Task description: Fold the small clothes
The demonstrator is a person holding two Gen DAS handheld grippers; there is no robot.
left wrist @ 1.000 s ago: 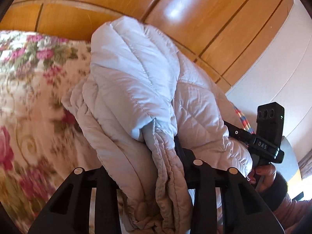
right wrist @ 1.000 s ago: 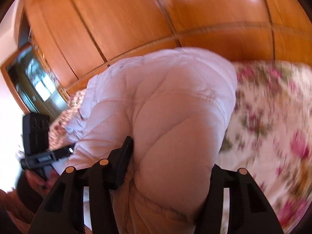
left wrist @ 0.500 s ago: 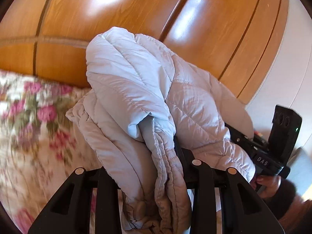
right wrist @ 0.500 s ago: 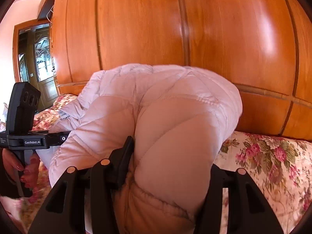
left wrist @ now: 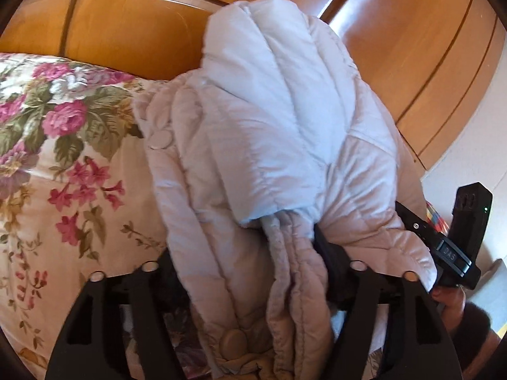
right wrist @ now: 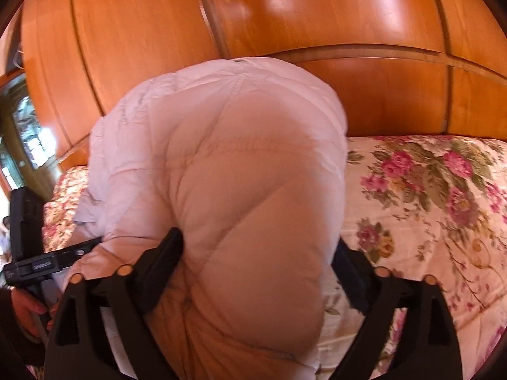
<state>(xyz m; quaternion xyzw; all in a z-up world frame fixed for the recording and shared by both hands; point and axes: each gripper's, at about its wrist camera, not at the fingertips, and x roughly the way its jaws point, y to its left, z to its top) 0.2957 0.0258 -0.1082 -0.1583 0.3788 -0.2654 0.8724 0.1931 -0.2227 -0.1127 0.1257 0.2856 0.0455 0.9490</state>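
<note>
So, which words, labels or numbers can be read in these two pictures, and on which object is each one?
"DAS": on a small label on the right gripper's black body, seen from the left wrist view.
Unreadable: a pale label on the left gripper's black body, seen from the right wrist view; too blurred.
No text shows on the quilted jacket, the floral bedspread or the wooden panels.

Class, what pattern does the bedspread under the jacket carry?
The bedspread is cream with pink roses and green leaves, clearest in the left wrist view.
</note>
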